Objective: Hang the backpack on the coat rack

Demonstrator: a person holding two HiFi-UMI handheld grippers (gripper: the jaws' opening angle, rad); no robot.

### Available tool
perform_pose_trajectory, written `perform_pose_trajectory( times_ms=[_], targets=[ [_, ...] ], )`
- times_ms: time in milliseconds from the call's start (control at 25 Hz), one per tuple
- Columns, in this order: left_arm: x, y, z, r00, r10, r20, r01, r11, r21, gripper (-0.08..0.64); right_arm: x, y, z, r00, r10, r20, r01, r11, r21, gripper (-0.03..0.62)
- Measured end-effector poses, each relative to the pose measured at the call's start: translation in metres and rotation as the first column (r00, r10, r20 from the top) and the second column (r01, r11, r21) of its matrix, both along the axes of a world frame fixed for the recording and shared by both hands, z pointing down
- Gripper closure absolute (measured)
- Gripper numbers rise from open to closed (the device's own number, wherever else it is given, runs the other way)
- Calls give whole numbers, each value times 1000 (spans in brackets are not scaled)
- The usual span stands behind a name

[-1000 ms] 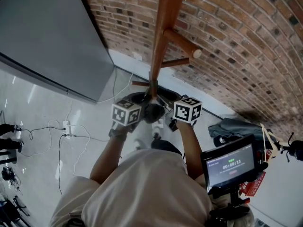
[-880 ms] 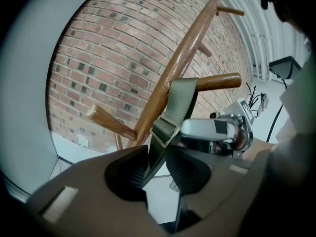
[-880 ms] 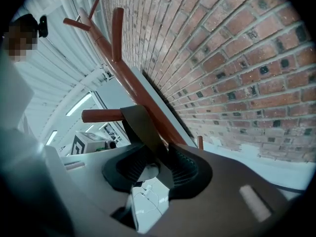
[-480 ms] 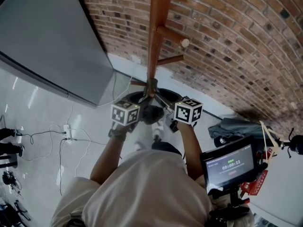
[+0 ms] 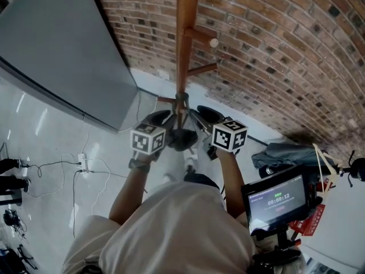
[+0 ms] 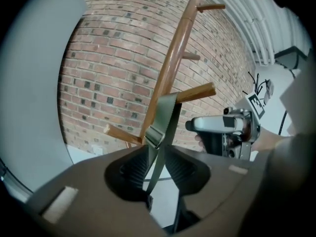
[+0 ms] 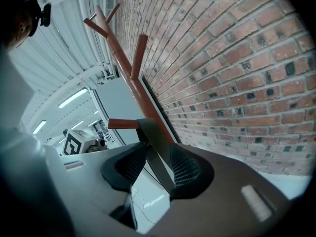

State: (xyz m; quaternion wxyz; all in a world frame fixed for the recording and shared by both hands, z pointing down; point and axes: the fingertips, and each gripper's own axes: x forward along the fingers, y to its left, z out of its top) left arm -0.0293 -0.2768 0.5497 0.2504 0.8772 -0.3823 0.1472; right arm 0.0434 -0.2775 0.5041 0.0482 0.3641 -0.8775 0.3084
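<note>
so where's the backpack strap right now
In the left gripper view the strap sits at centre, draped over a peg low on the wooden coat rack, with the brick wall behind.

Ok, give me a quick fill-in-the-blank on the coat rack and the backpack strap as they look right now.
The wooden coat rack stands against a ___ wall.
In the left gripper view the backpack strap is looped over a wooden ___ of the rack.
The white power strip lies on the floor at the head view's ___ side.
Missing words: brick; peg; left.
</note>
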Motion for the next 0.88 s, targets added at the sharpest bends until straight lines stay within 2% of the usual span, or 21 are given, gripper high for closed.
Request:
perform_pose_trajectory(
  times_ms=[160, 320, 480, 720, 880],
  targets=[
    [-8, -1, -14, 1000, -25, 4, 25, 999, 38, 494, 6, 0, -14, 998, 20, -58, -17, 999, 44, 464],
    [-14, -3, -37, 999, -42, 6, 41, 994, 102, 548, 9, 2, -29, 993, 31, -115, -22, 996, 82, 506],
    [-15, -1, -60, 999, -42, 17, 39, 986, 164, 560, 11, 4, -48, 987, 41, -153, -21, 991, 130, 542],
    [-15, -1, -103, 998, -39, 56, 21, 958, 287, 560, 16, 3, -83, 985, 82, -153, -50, 977, 205, 584],
    [-11, 5, -136, 1000, -20, 16, 13, 937, 349, 560, 20, 5, -110, 986, 109, -129, -73, 964, 254, 589]
  ],
)
